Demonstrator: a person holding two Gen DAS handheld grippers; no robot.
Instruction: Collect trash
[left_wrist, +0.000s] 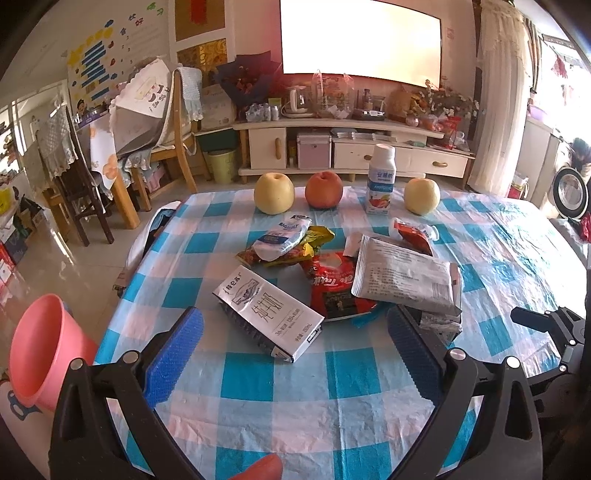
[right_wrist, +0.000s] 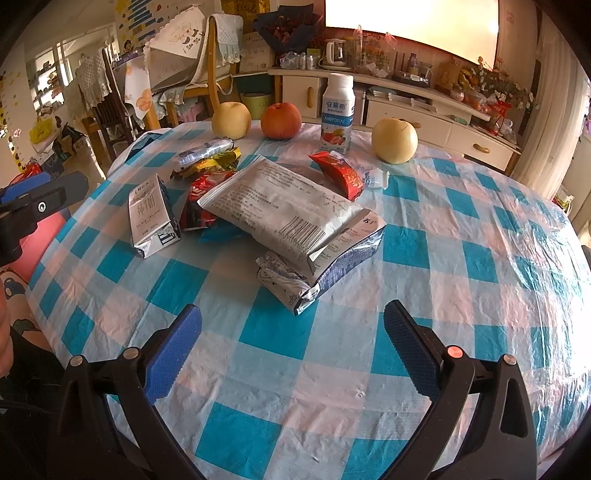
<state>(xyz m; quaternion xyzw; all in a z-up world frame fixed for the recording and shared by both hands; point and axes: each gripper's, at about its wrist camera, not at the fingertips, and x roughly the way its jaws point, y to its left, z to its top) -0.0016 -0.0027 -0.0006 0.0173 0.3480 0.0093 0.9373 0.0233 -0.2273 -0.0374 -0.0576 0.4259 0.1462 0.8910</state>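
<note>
**Trash heaped mid-desk, both grippers hovering with nothing held**

Blue-and-white checked plastic covers the desk (left_wrist: 280, 384), with a cream TV cabinet (left_wrist: 354, 147) and wooden chairs behind it. At the far edge, toward 12 o'clock, stand two yellow pears (left_wrist: 274, 193) (left_wrist: 422, 195), a red apple (left_wrist: 324, 189) and an upright yogurt bottle (left_wrist: 380, 179).

Trash lies in a loose heap at the desk's centre. A flattened milk carton (left_wrist: 267, 312) lies at the heap's 8 o'clock side, just beyond the left gripper (left_wrist: 295, 354). A large silver packet (right_wrist: 284, 210) rests on top of a second crushed carton (right_wrist: 291, 284), which sits at 12 o'clock from the right gripper (right_wrist: 291, 354). Red snack wrappers (left_wrist: 332, 288), a yellow wrapper (left_wrist: 317, 236) and a crumpled white-and-blue pouch (left_wrist: 282, 238) fill the middle; another red wrapper (right_wrist: 340, 173) lies near the bottle.

Both pairs of blue-padded fingers are spread wide, above the cloth. A pink bin (left_wrist: 44, 350) sits off the desk at 9 o'clock in the left view.
</note>
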